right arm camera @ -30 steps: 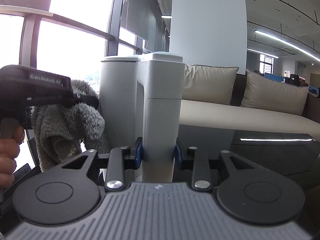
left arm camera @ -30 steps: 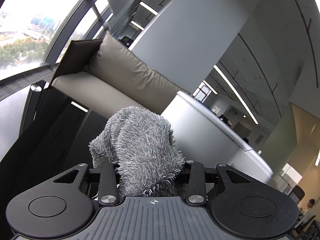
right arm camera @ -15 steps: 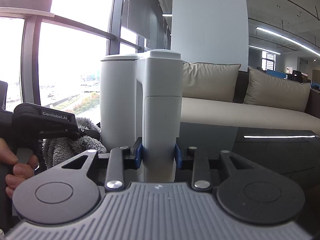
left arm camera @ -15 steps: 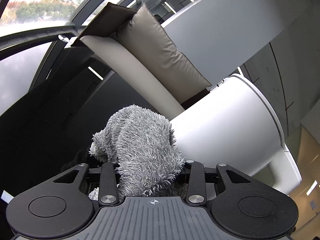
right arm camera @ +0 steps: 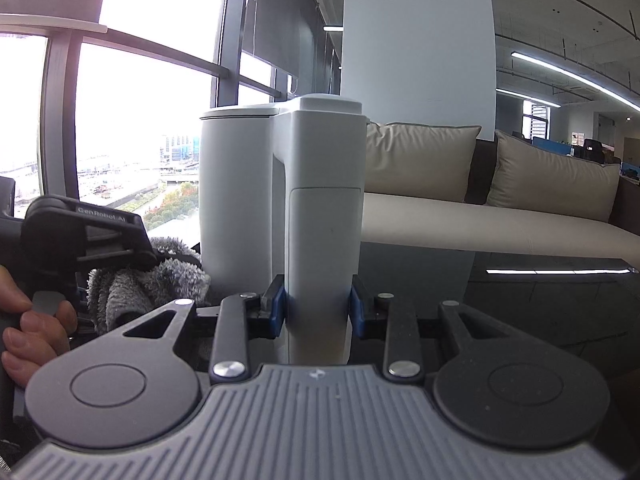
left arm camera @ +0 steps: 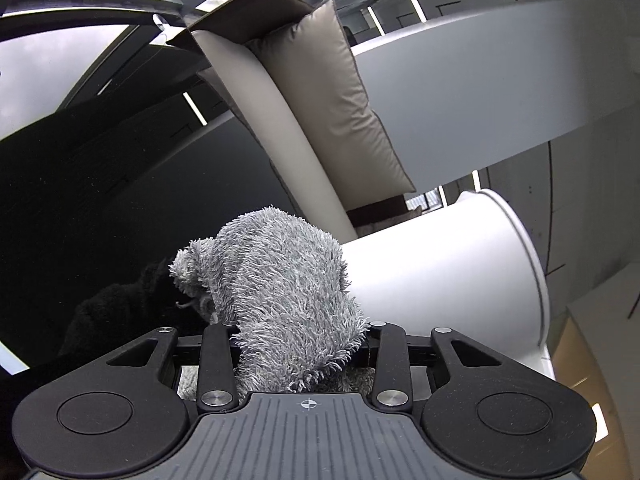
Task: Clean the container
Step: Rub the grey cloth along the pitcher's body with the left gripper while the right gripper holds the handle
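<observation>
Item: kettle (right arm camera: 240, 200), handle clamped by right gripper (right arm camera: 318, 312). Left gripper (left arm camera: 296, 344) pinches cloth (left arm camera: 280, 292) at kettle's 9 o'clock. Risk: sideways wiping tips kettle.

We find the container (right arm camera: 240, 200) flanked left by the cloth-laden left gripper (right arm camera: 132, 280); glass tabletop (right arm camera: 540, 300) rightward lies open.

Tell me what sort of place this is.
Probably an office lounge, high up: a beige sofa with cushions, desks and chairs behind it, and tall windows overlooking a city.
</observation>
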{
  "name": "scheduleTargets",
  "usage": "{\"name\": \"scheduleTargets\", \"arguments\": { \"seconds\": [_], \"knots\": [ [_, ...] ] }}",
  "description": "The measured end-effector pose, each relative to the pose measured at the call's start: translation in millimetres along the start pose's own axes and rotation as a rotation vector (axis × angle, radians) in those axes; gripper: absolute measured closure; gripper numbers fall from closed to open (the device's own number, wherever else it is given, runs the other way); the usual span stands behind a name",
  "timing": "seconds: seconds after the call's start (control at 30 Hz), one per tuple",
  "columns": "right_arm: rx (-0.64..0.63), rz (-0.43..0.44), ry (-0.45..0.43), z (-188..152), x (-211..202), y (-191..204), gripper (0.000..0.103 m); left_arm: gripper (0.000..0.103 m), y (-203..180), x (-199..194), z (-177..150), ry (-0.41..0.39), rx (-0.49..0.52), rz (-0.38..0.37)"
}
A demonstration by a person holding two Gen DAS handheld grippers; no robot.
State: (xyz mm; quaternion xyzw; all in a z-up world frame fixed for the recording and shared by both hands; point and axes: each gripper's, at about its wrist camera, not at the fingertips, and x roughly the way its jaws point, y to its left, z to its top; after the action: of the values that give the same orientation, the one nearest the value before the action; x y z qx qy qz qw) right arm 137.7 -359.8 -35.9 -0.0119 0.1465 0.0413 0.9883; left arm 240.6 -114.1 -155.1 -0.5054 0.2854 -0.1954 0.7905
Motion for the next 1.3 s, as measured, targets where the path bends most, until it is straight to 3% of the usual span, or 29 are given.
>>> {"name": "scheduleTargets", "arguments": {
  "seconds": [0.13, 0.27, 0.4, 0.57, 0.87, 1.3],
  "knots": [
    [0.001, 0.000, -0.001, 0, -1, 1, 0.070, 0.070, 9, -4, 3, -0.013, -0.081, -0.086],
    [-0.002, 0.001, 0.000, 1, 0, 1, 0.070, 0.070, 12, -10, 1, -0.014, -0.119, -0.108],
    [-0.006, 0.001, 0.001, 0, 0, 1, 0.070, 0.062, 9, -12, 0, -0.013, -0.070, -0.028],
    [-0.005, 0.002, 0.002, 1, 1, 1, 0.070, 0.061, 10, -11, -3, 0.014, -0.017, 0.085],
    [-0.003, 0.007, 0.006, 0, 0, -2, 0.070, 0.045, 17, -20, -6, 0.045, -0.004, 0.204],
    [-0.003, 0.006, 0.010, 1, 0, -5, 0.070, 0.043, -9, -30, -4, 0.096, 0.167, 0.366]
  ]
}}
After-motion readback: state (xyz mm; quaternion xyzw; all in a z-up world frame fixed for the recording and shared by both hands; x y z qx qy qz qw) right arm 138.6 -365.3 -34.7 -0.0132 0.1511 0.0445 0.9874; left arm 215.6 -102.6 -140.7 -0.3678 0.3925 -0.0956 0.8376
